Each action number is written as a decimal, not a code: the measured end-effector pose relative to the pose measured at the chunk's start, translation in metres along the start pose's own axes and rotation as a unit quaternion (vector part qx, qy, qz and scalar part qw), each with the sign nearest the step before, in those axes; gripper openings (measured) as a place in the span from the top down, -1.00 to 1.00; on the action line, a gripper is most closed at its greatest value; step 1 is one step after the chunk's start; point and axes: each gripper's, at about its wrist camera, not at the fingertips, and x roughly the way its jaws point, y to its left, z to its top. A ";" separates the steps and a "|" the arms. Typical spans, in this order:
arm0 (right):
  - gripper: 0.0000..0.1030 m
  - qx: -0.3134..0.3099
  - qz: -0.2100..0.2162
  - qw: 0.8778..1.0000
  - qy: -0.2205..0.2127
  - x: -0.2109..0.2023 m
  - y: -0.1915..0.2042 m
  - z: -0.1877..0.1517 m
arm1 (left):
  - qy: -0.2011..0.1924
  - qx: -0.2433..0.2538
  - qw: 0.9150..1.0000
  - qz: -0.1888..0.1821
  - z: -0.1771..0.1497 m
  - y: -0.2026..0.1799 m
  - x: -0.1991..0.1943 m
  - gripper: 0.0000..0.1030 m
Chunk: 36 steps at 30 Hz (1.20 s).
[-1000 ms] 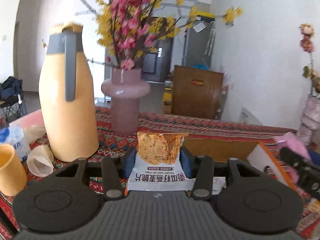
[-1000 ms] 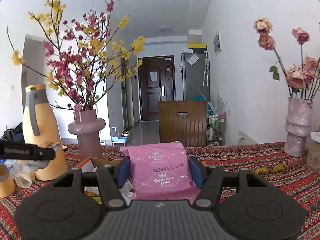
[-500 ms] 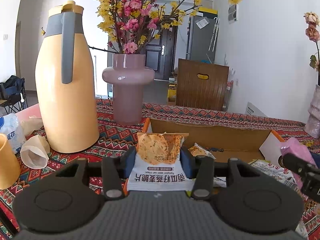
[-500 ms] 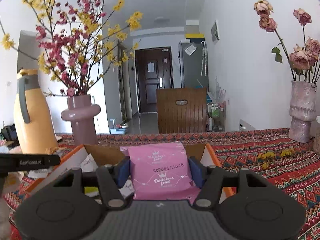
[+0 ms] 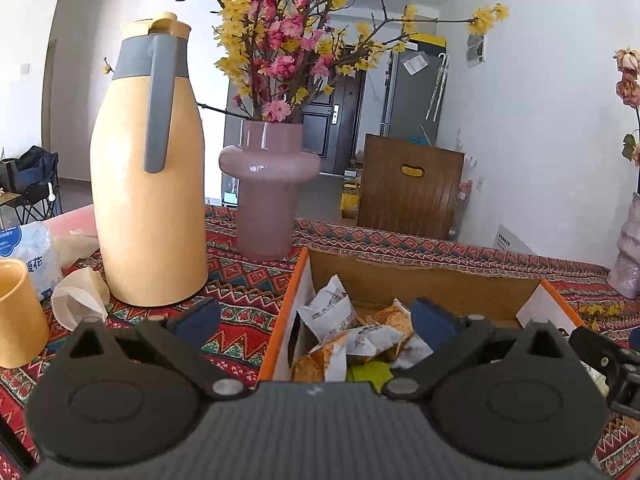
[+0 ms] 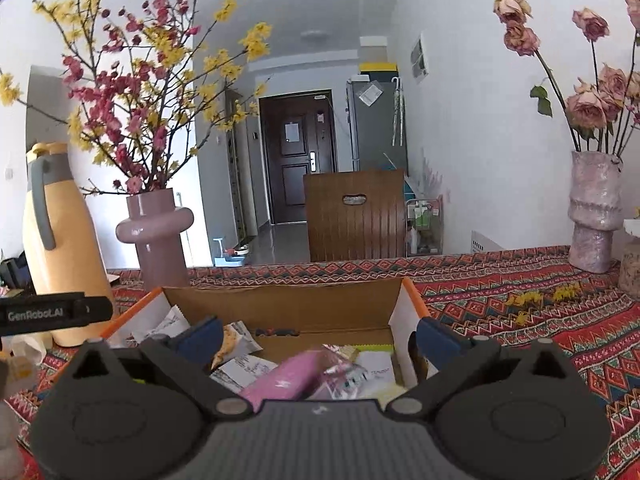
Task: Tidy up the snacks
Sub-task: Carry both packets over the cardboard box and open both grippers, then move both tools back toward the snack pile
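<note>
Opening, both jaws empty | pink packet (image 6: 280,380) blurred | box (image 6: 280,308) front hidden

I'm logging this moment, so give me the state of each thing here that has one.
Left tongs: opening, nothing between them.
Right tongs: opening, pink packet lying loose below.
Cardboard box: open, snacks inside.
Yellow jug: upright, lid on.
Pink vase: upright.
</note>
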 end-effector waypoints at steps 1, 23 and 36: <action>-1.00 0.002 -0.001 1.000 0.000 0.000 -0.001 0.000 | 0.000 0.000 1.000 -0.001 0.000 0.000 0.000 -1.00; -1.00 -0.004 0.011 0.999 -0.036 -0.066 -0.007 0.013 | -0.015 -0.003 0.999 -0.028 0.009 -0.002 -0.072 -1.00; -1.00 -0.008 0.005 1.000 0.011 -0.111 -0.024 -0.028 | 0.030 0.031 0.999 -0.033 -0.039 0.010 -0.100 -1.00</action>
